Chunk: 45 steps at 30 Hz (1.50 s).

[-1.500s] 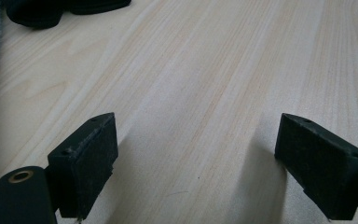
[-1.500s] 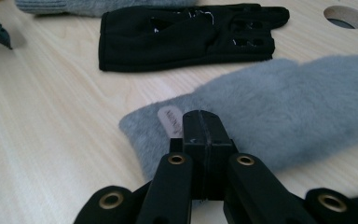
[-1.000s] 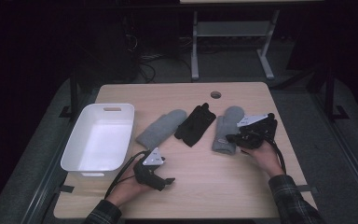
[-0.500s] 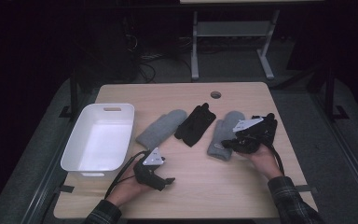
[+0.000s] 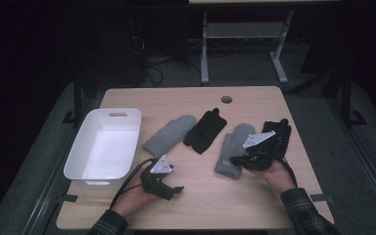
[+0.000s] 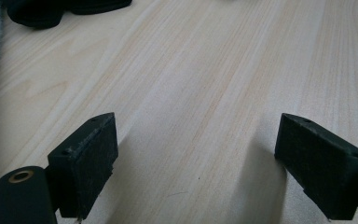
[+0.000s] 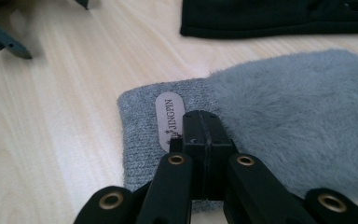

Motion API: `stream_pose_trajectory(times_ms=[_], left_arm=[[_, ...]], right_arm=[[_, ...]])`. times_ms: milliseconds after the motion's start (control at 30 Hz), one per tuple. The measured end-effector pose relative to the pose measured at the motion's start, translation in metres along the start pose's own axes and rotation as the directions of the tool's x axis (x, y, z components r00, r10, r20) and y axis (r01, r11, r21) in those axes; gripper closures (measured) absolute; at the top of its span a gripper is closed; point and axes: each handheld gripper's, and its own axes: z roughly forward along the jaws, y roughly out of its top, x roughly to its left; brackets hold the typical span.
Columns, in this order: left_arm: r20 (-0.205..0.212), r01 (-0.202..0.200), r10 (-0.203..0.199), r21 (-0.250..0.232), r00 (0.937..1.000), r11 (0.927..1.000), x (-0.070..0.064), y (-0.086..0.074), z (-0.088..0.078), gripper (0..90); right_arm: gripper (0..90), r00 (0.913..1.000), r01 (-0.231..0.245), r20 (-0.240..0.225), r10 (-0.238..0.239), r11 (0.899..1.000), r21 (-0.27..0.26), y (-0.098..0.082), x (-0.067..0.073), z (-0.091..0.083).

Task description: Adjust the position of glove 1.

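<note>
Right then, the grey mitten [image 7: 279,116] lay flat on the tabletop [image 5: 254,205], just left of a black glove [image 5: 276,134], and my right gripper [image 7: 200,128] had its jaws pressed together over the knitted cuff by the label. My left gripper [image 5: 169,188] rested near the white bin [image 5: 103,147], jaws wide apart over bare wood.

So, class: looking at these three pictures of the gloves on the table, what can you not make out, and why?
- Whether the right gripper pinches the grey mitten: right gripper view, the closed jaws cover the spot.
- Black glove at the right: high view, gripper and hand overlap it.
- Small print beside JINGPIN on the label: too small.
- White bin near wall: high view, hidden by its rim.
</note>
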Motion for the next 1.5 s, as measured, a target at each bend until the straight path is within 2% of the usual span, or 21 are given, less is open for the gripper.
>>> stream_pose_trajectory(times_ms=[67,300,667,1033,1233,1333,1433,1500], left_arm=[[0.0,0.0,0.0,0.002,1.0,1.0,0.0,0.0,0.0,12.3],[-0.002,0.003,-0.003,-0.003,1.0,1.0,0.0,0.0,0.0,12.3],[-0.004,0.002,-0.002,-0.004,1.0,1.0,0.0,0.0,0.0,12.2],[-0.004,0.005,-0.005,-0.006,1.0,1.0,-0.001,0.0,0.0,12.3],[-0.004,0.002,-0.002,-0.004,1.0,1.0,0.0,0.0,0.0,12.2],[-0.004,0.002,-0.002,-0.003,1.0,1.0,0.0,0.0,0.0,12.2],[-0.003,0.002,-0.002,-0.004,1.0,1.0,0.0,0.0,0.0,12.2],[-0.003,0.002,-0.002,-0.003,1.0,1.0,0.0,0.0,0.0,12.2]], right_arm=[[90.0,1.0,0.002,-0.001,-0.002,1.0,0.011,0.0,0.008,-0.001],[90.0,0.9996,0.019,-0.022,-0.019,1.0,0.012,-0.002,0.021,0.0],[90.0,0.9945,0.07,-0.08,-0.068,0.997,0.017,-0.004,0.05,0.002],[90.0,0.9881,0.099,-0.12,-0.096,0.995,0.017,0.0,0.068,0.01],[90.0,0.9846,0.118,-0.133,-0.114,0.993,0.019,0.002,0.075,0.012],[90.0,0.9837,0.135,-0.121,-0.133,0.991,0.011,0.002,0.074,0.011],[90.0,0.9874,0.11,-0.113,-0.111,0.994,-0.008,0.002,0.072,0.005],[90.0,0.9909,0.099,-0.089,-0.101,0.995,-0.024,-0.001,0.067,-0.003]])
